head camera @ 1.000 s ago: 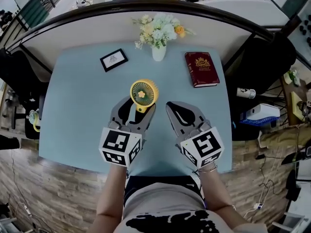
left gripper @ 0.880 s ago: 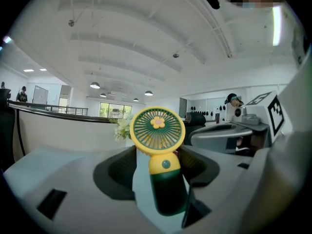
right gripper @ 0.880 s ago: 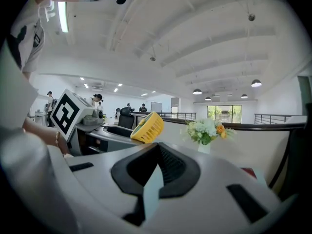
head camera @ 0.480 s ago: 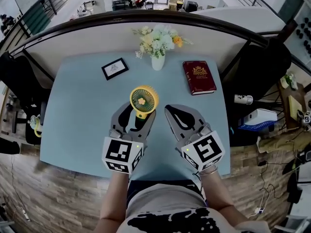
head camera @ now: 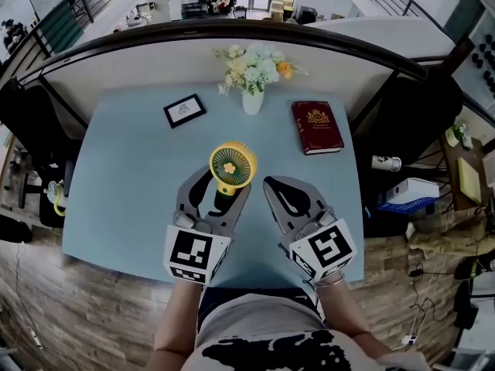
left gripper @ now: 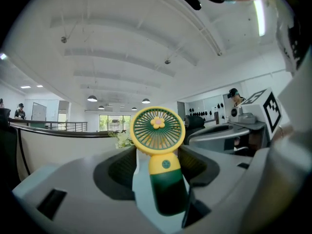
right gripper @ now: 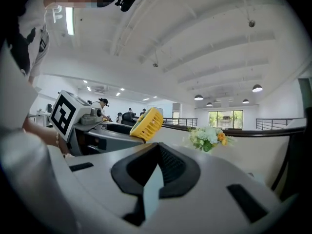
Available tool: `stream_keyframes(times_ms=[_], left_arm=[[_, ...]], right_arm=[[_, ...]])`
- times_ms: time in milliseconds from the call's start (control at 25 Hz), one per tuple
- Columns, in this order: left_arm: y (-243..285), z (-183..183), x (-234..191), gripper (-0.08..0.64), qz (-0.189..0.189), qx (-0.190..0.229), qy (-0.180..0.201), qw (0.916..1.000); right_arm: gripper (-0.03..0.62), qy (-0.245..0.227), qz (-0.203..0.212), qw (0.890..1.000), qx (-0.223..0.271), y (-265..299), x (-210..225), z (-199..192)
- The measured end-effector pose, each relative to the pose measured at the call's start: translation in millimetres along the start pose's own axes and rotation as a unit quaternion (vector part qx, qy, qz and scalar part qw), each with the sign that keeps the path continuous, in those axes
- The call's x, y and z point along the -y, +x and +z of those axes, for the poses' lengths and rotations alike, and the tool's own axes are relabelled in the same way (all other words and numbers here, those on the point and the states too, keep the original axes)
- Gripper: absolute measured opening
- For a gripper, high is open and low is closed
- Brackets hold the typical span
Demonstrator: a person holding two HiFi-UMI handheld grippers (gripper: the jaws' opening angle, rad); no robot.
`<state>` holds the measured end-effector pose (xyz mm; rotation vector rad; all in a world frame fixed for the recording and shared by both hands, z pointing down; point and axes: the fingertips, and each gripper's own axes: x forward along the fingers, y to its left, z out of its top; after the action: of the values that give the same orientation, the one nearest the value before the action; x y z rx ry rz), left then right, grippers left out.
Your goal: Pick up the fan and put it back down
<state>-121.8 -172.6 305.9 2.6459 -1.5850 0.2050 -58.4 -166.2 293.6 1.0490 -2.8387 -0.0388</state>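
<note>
The small fan (head camera: pixel 232 165) has a yellow round head and a green handle. It stands upright between the jaws of my left gripper (head camera: pixel 223 188), which is shut on the handle, above the light blue table (head camera: pixel 124 184). In the left gripper view the fan (left gripper: pixel 157 130) fills the middle, with the handle pinched low in my left gripper (left gripper: pixel 162 179). My right gripper (head camera: pixel 280 195) hovers just right of it, shut and holding nothing. From the right gripper view the fan's yellow head (right gripper: pixel 146 124) shows at the left beyond my right gripper (right gripper: pixel 155 179).
At the table's far edge stand a white vase of flowers (head camera: pixel 252 68), a small framed card (head camera: pixel 184 110) to its left and a red book (head camera: pixel 317 127) to its right. A curved wall rail runs behind the table. A black chair (head camera: pixel 421 107) is on the right.
Both grippers have risen a little, and the fan has come up with the left one. The left gripper has rolled slightly.
</note>
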Motion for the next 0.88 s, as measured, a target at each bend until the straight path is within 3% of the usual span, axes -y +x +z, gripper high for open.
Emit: stream_keyframes(times_ms=[880], left_arm=[[-1,-12,9,0.276,-0.015,-0.001,-0.029,0.9995]], right_arm=[[0.004,0.029,-0.002,1.0,-0.01,-13,0,-20]])
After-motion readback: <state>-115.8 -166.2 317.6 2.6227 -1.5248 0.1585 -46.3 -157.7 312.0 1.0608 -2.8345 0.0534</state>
